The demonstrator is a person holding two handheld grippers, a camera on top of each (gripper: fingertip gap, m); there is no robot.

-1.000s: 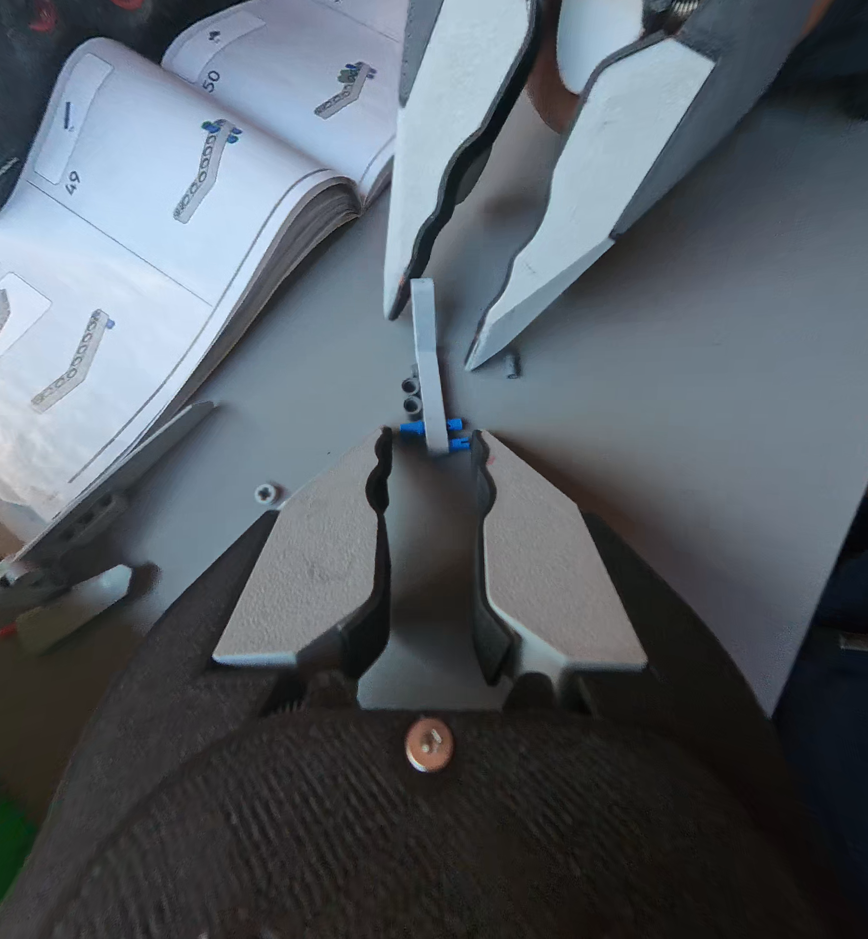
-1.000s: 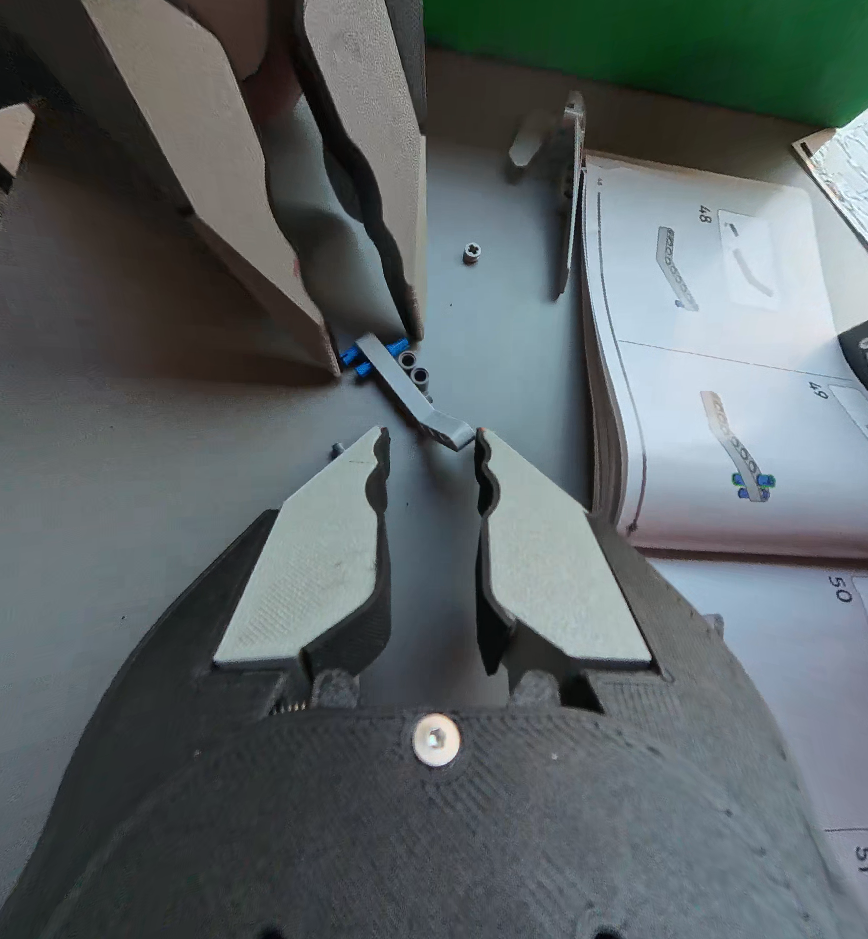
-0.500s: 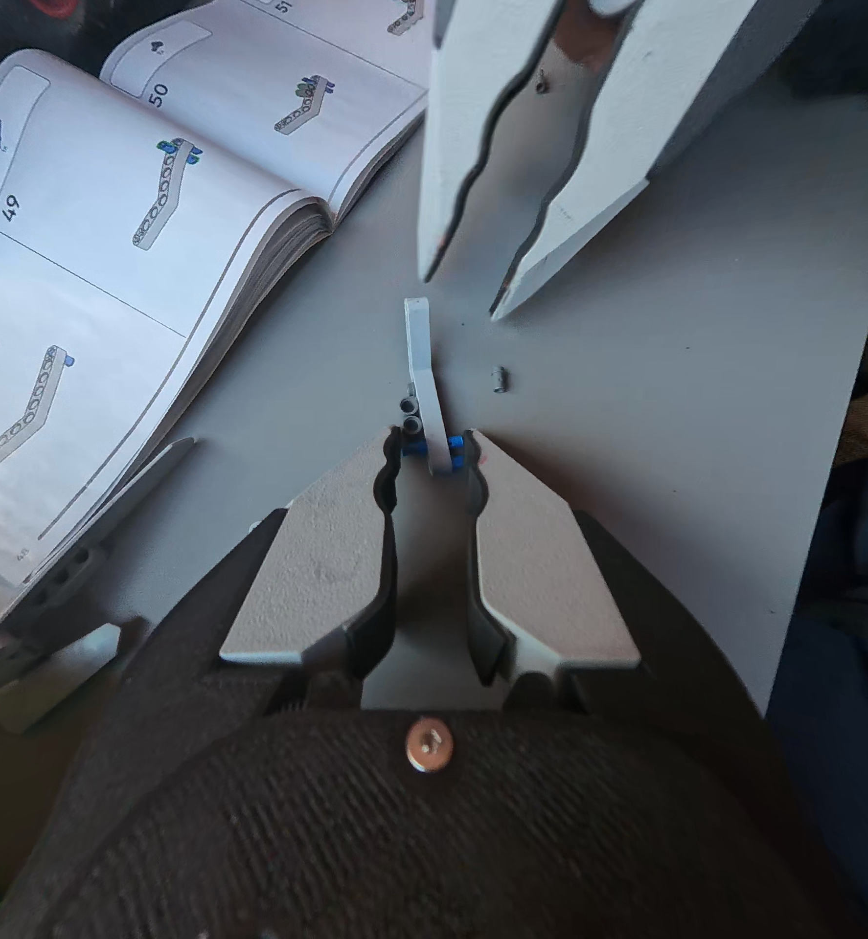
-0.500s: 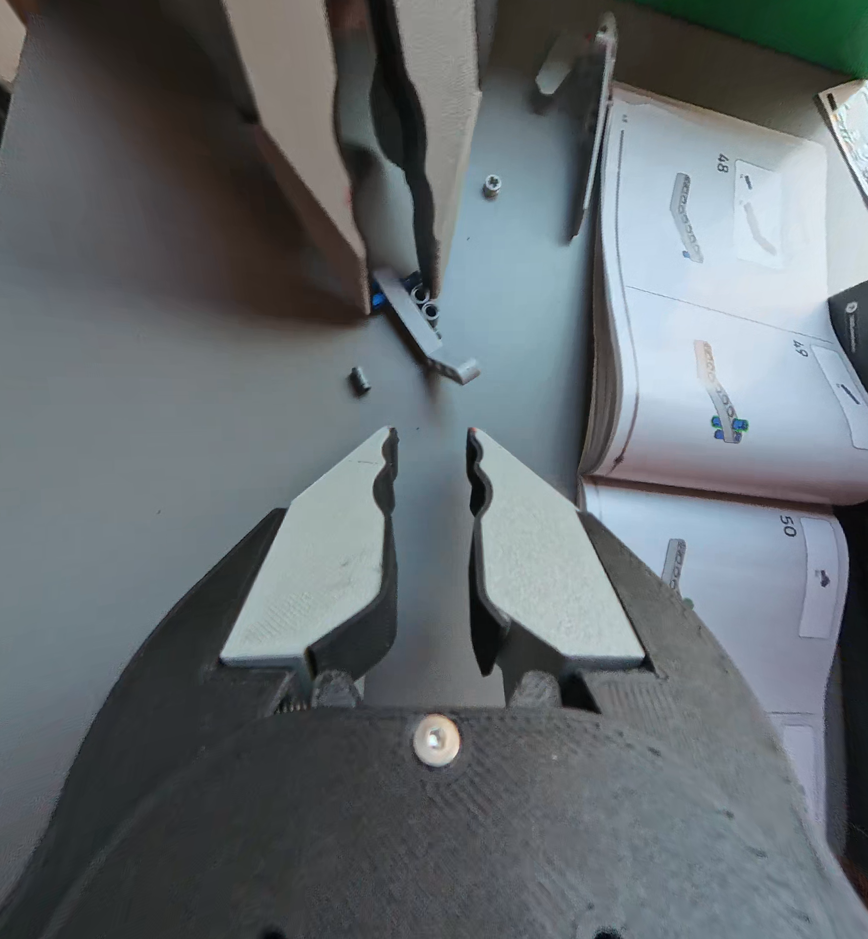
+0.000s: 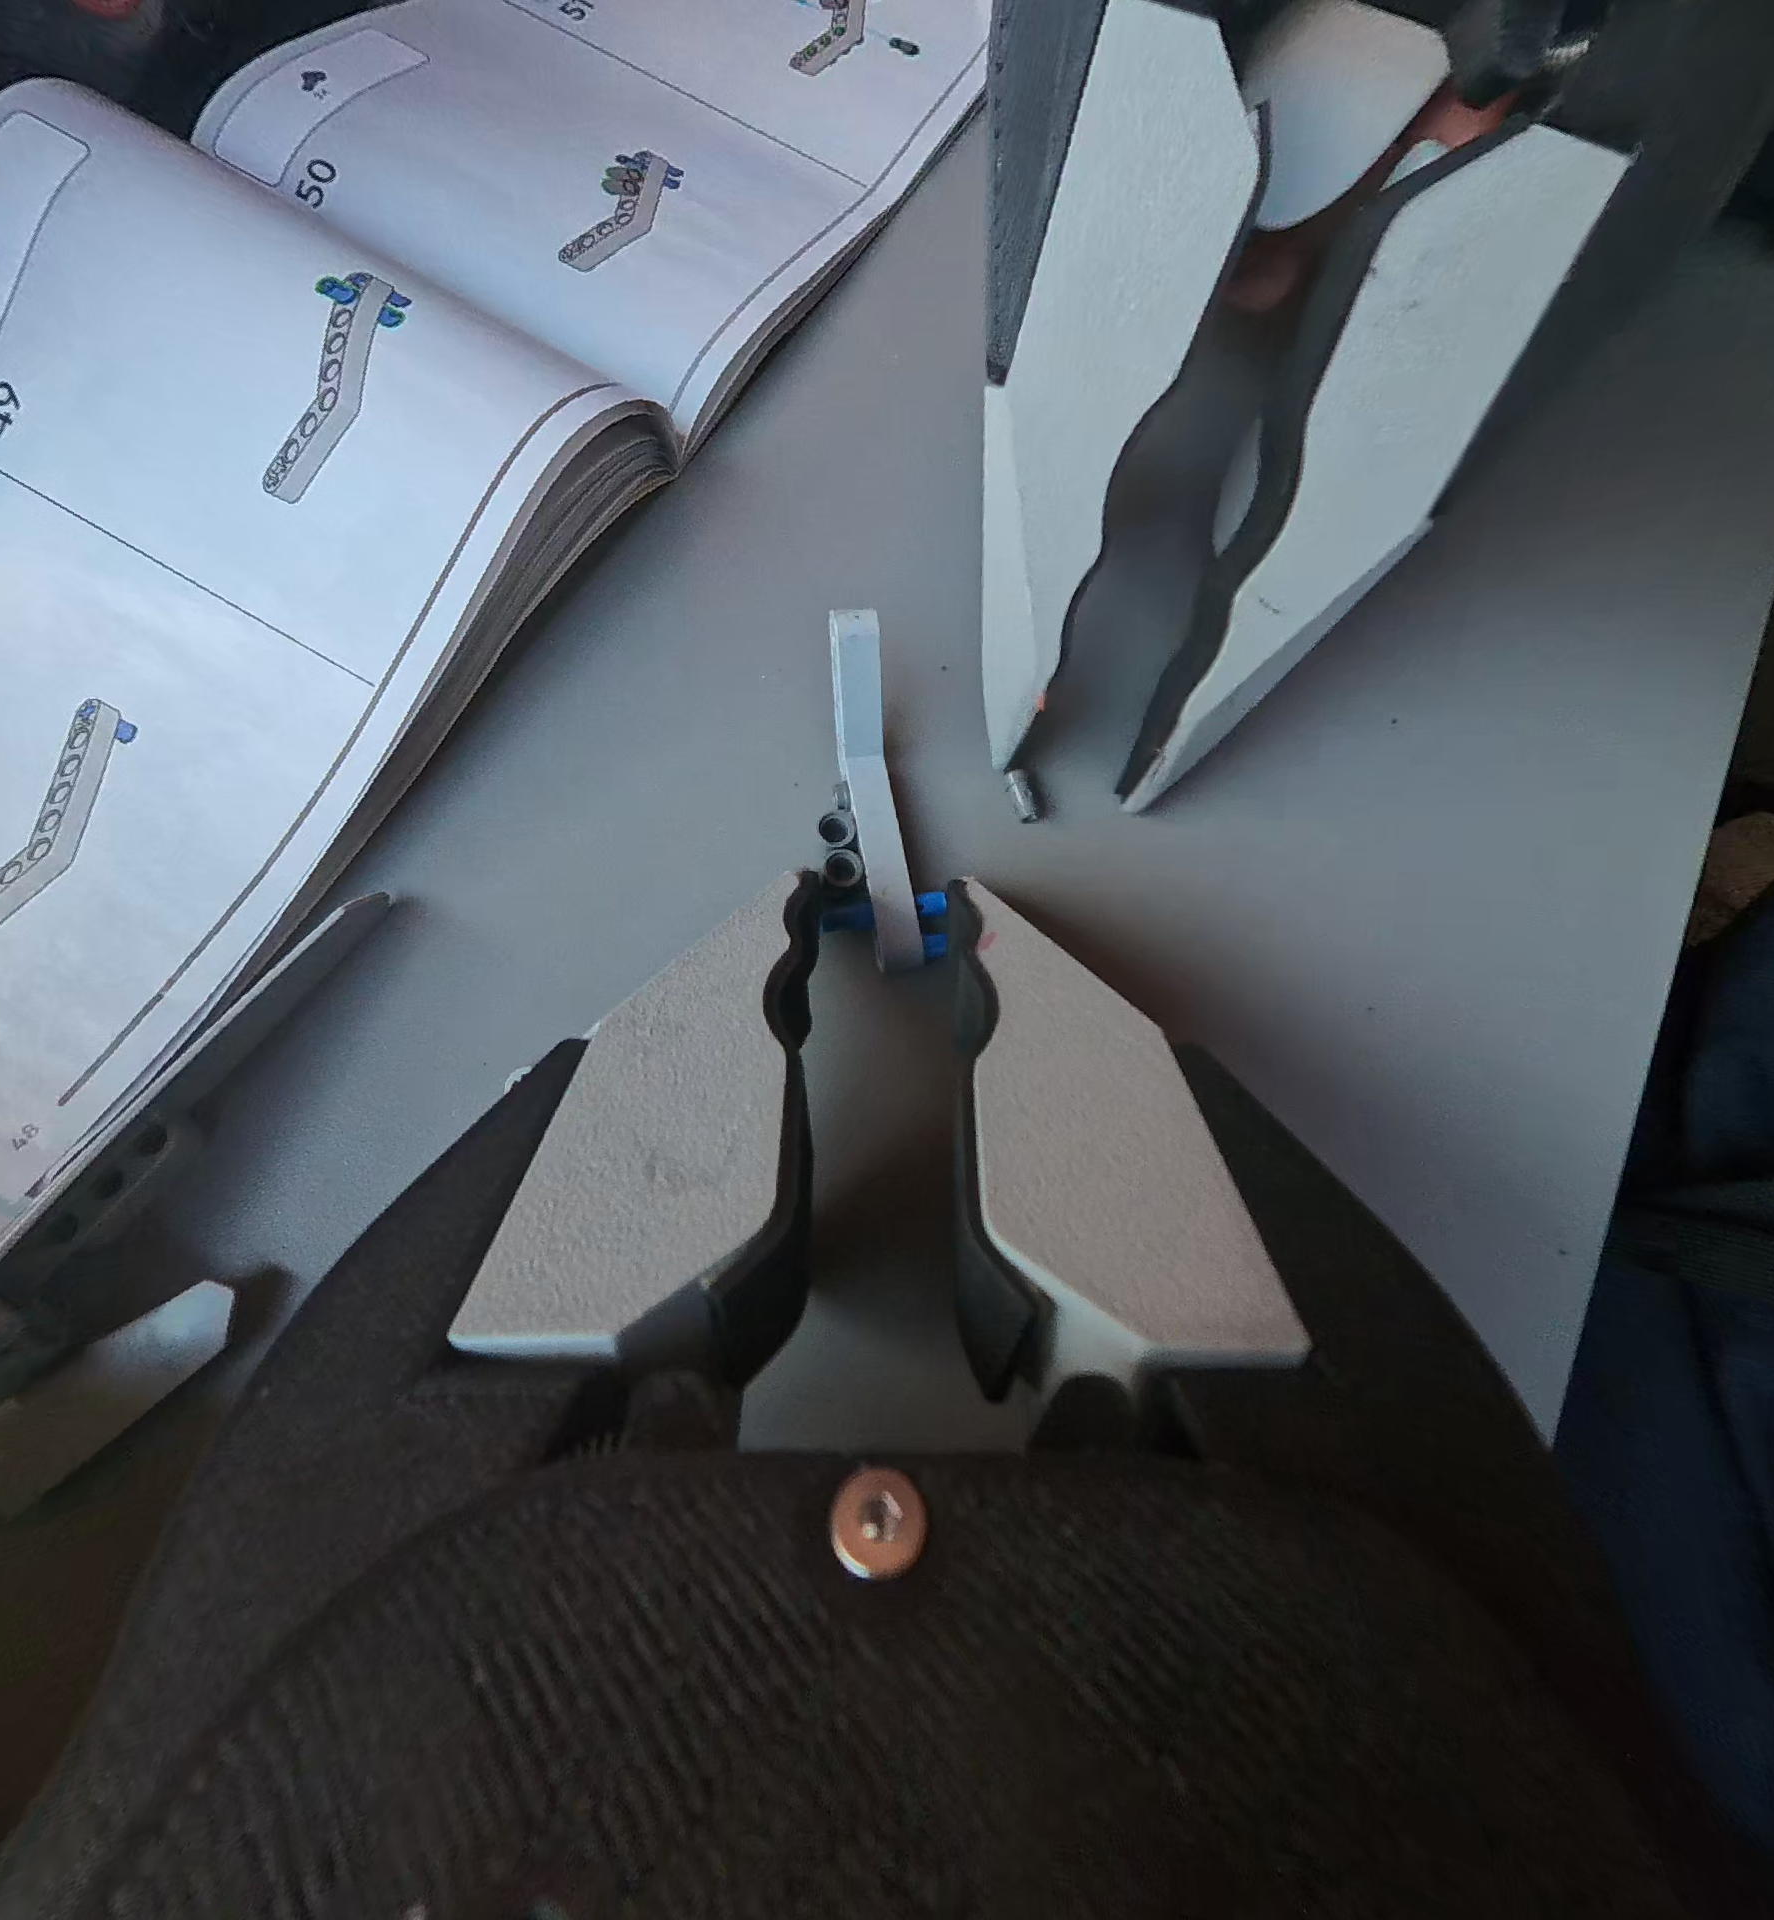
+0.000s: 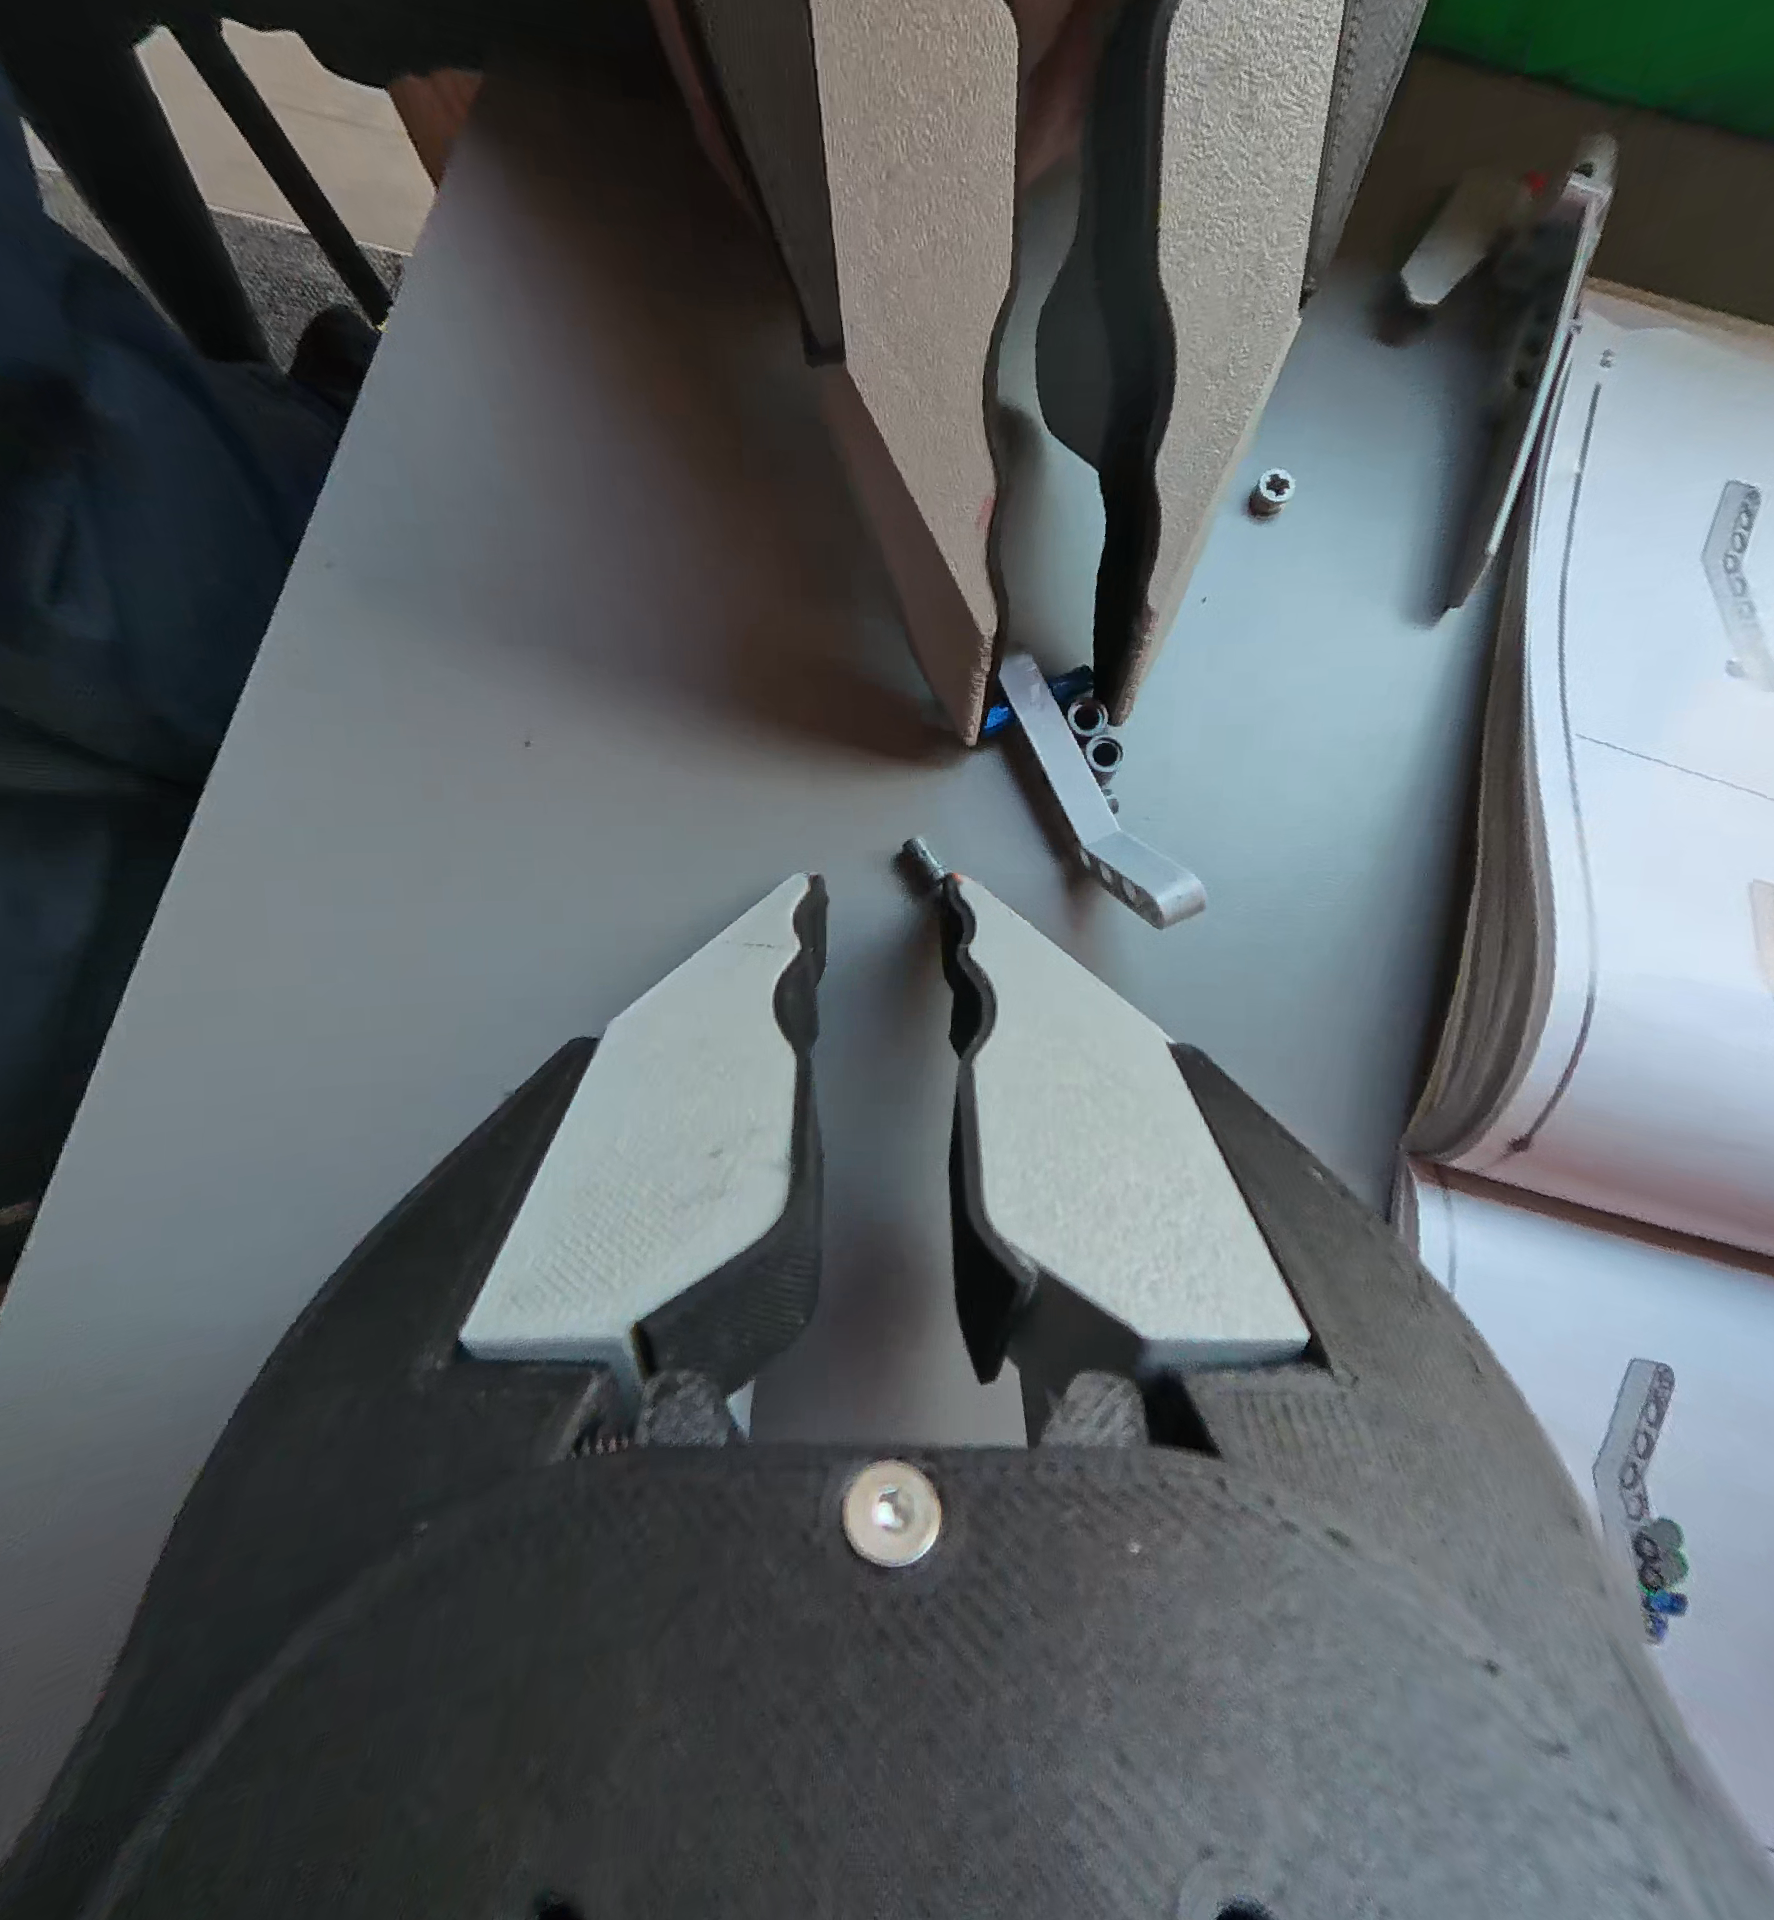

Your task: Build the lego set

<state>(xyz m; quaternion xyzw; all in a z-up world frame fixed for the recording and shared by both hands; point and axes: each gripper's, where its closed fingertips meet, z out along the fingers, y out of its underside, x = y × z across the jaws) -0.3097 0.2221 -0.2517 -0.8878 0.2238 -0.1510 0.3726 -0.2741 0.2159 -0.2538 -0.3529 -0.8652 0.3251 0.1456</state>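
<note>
- Right gripper (image 6: 883, 883) has swung off the free end of the bent grey beam (image 5: 867, 790) to the loose dark pin (image 6: 919, 854); its jaws are narrower than a second ago. Left gripper (image 5: 881, 899) has pushed forward onto the beam's pinned end.
- Beam lies on edge mid-bench, between the booklet and the bare bench (image 5: 1382, 935) edge. Blue pins (image 5: 930, 920) go through its near end, and two grey connectors (image 5: 839, 847) sit against its side.
- Left gripper is partly closed and straddles the blue-pin end. Tips look at or just off the pin ends; cannot tell if it actually clamps.
- Right gripper is at a narrow gap and holds nothing. The loose pin lies just ahead of one fingertip, seemingly touching it, not between the tips.
- Risk: the pin is off-centre, so closing now likely flicks or rolls it toward the bench edge.
- Risk: squeezing on the pin ends could push the blue pins through or tip the beam flat.
- Risk: the connectors look loosely seated, so a nudge may knock them off.
- Further out: open instruction booklet (image 5: 239, 520) along one edge, long dark beam assembly (image 5: 135, 1164) beside it, small round cross-hole piece (image 6: 1275, 488).
</note>
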